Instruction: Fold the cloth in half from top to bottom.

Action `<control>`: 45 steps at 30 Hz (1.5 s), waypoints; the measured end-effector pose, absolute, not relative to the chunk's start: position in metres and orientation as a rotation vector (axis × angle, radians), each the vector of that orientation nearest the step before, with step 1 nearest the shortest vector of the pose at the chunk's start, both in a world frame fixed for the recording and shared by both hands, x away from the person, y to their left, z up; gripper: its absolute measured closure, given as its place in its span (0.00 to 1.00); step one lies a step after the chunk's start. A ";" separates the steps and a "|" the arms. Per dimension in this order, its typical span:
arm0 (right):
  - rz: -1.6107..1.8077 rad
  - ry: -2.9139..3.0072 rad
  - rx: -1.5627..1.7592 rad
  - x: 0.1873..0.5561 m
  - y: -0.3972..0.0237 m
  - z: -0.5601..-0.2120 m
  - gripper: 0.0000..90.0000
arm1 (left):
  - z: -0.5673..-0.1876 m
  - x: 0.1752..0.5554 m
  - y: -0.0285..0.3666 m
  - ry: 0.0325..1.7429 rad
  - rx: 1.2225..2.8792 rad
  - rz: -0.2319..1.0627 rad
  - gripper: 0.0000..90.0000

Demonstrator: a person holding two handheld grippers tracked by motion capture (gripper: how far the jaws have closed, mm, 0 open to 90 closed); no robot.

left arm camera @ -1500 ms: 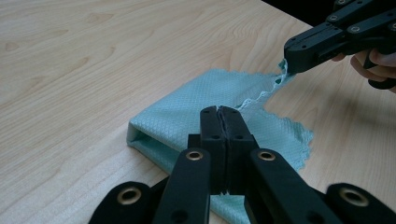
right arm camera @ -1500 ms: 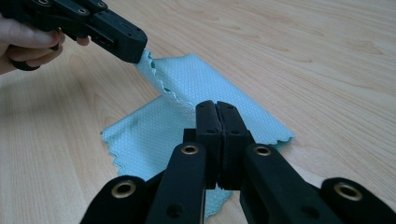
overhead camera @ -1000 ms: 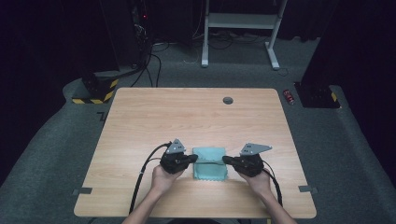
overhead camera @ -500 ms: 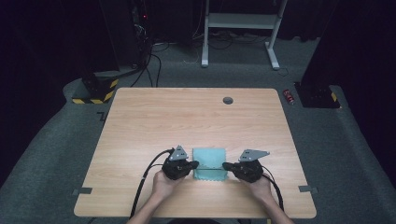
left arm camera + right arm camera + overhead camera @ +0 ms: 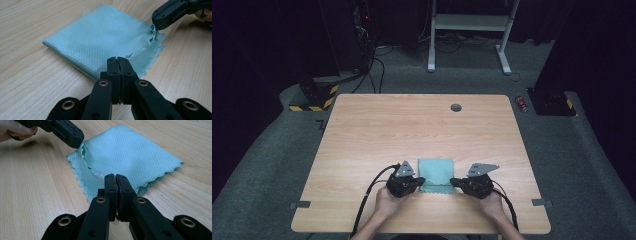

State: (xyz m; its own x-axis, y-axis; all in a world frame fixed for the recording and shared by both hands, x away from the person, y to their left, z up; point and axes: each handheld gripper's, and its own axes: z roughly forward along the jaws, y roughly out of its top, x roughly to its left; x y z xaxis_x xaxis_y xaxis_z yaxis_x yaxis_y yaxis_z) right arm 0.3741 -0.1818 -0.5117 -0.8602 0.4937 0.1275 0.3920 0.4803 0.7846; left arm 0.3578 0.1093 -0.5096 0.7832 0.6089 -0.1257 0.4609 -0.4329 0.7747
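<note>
Pinching the folded teal cloth (image 5: pixel 436 174) at its near corners, both jaws closed.

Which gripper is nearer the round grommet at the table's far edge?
Right. The right gripper sits almost straight below the grommet; the left gripper lies farther left.

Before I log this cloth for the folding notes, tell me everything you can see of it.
The cloth is pale teal with a fine woven diamond texture and scalloped edges, like microfibre. It lies folded in layers, roughly square, flat on the wooden table near the person's edge. The left gripper and right gripper, jaws shut, each pinch a near corner of the top layer, which is puckered and slightly lifted there; the layer beneath rests on the wood.
</note>
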 end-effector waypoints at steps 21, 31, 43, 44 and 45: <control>1.366 2.517 0.900 0.374 -0.194 -0.505 0.87 | -0.502 0.342 0.115 0.760 2.104 0.219 0.80; 1.246 2.570 0.882 0.381 -0.165 -0.515 0.84 | -0.514 0.358 0.097 0.815 2.169 0.308 0.70; 1.135 2.587 0.760 0.359 -0.179 -0.520 0.72 | -0.517 0.341 0.118 0.817 2.195 0.288 0.62; 1.142 2.581 0.763 0.359 -0.180 -0.519 0.72 | -0.515 0.341 0.121 0.824 2.177 0.282 0.61; 1.159 2.572 0.765 0.360 -0.180 -0.518 0.75 | -0.513 0.343 0.123 0.830 2.163 0.289 0.61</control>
